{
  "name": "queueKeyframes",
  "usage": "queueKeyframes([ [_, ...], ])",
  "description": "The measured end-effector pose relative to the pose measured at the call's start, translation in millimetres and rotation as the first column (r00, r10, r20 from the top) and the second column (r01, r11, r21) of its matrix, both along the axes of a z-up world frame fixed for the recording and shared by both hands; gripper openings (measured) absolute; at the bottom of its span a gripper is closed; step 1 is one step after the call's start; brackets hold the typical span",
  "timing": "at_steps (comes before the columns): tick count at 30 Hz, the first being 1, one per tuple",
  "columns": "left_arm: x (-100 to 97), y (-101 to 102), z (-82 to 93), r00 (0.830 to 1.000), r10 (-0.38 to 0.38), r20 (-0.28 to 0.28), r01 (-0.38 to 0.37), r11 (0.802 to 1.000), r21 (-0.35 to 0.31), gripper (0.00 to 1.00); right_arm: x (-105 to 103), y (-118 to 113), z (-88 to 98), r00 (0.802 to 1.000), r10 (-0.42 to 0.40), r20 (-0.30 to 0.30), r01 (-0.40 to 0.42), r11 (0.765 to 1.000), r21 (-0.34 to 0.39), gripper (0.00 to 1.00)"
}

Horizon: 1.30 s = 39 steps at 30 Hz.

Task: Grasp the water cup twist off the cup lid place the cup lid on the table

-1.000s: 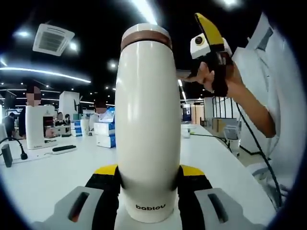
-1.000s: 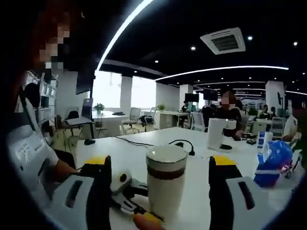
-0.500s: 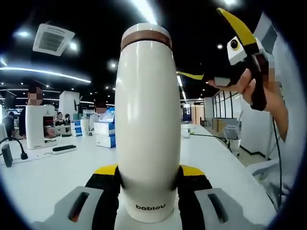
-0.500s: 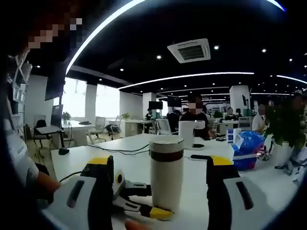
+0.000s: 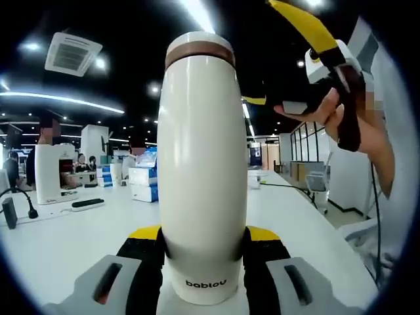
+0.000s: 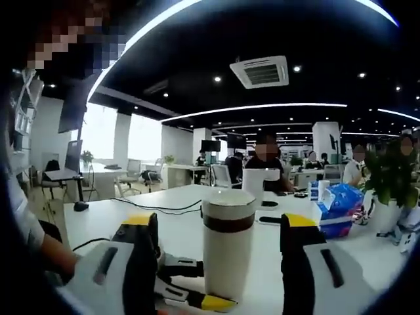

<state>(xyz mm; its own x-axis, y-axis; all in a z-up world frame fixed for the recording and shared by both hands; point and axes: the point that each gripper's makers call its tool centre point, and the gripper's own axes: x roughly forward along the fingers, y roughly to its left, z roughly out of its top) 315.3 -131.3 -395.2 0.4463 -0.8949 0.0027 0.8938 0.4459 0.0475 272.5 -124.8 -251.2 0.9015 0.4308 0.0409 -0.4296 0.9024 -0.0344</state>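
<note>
Left gripper (image 5: 203, 246) fingers clamped narrow on the lower body of the water cup (image 5: 202, 170), yellow-tipped fingers (image 5: 146, 244) pressed against both sides just above the cup's base, cup upright. Cup is white, rounded, with a brown band under the white cup lid (image 5: 199, 47), lid on. Right gripper (image 6: 220, 239) fingers spread wide, holding nothing; in the right gripper view the cup (image 6: 228, 252) sits between them but apart from both, lid (image 6: 228, 205) at about finger-tip height. Same view shows the left gripper (image 6: 187, 289) low beside the cup's base, touching it. In the left gripper view the right gripper (image 5: 308, 52) is up high to the cup's right, held in a person's hand (image 5: 341, 115), well apart from the lid, yellow finger pointing up-left. Cup stands above the white desk (image 5: 59, 239); contact with the desk cannot be told. Farther out on the desk: white machine (image 5: 54, 172), cable, stacked boxes (image 5: 143, 178), blue bag (image 6: 336, 207), seated people, ceiling strip lights.
</note>
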Motion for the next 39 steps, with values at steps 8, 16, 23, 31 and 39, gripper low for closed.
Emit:
queueKeyframes([
  [8,0.0,0,0.2,1.000,0.000,0.001,0.000,1.000,0.000,0.48,17,5,6.3,1.000,-0.011,0.014,0.010,1.000,0.011,0.75],
  [16,-0.5,0,-0.3,1.000,-0.001,0.001,0.001,1.000,0.000,0.48,31,7,8.5,1.000,-0.019,0.016,0.019,1.000,-0.013,0.62],
  [23,-1.2,0,-1.2,1.000,-0.001,0.001,0.001,1.000,0.000,0.48,38,7,11.2,1.000,-0.016,0.011,0.016,1.000,-0.013,0.56],
  [31,-2.4,0,-1.8,1.000,-0.002,-0.001,0.002,1.000,0.000,0.48,42,10,8.6,1.000,0.001,-0.016,-0.002,0.999,-0.032,0.47],
  [39,-3.7,0,-1.8,1.000,-0.004,-0.002,0.004,1.000,-0.001,0.48,40,12,6.8,0.995,0.086,-0.059,-0.090,0.994,-0.060,0.46],
])
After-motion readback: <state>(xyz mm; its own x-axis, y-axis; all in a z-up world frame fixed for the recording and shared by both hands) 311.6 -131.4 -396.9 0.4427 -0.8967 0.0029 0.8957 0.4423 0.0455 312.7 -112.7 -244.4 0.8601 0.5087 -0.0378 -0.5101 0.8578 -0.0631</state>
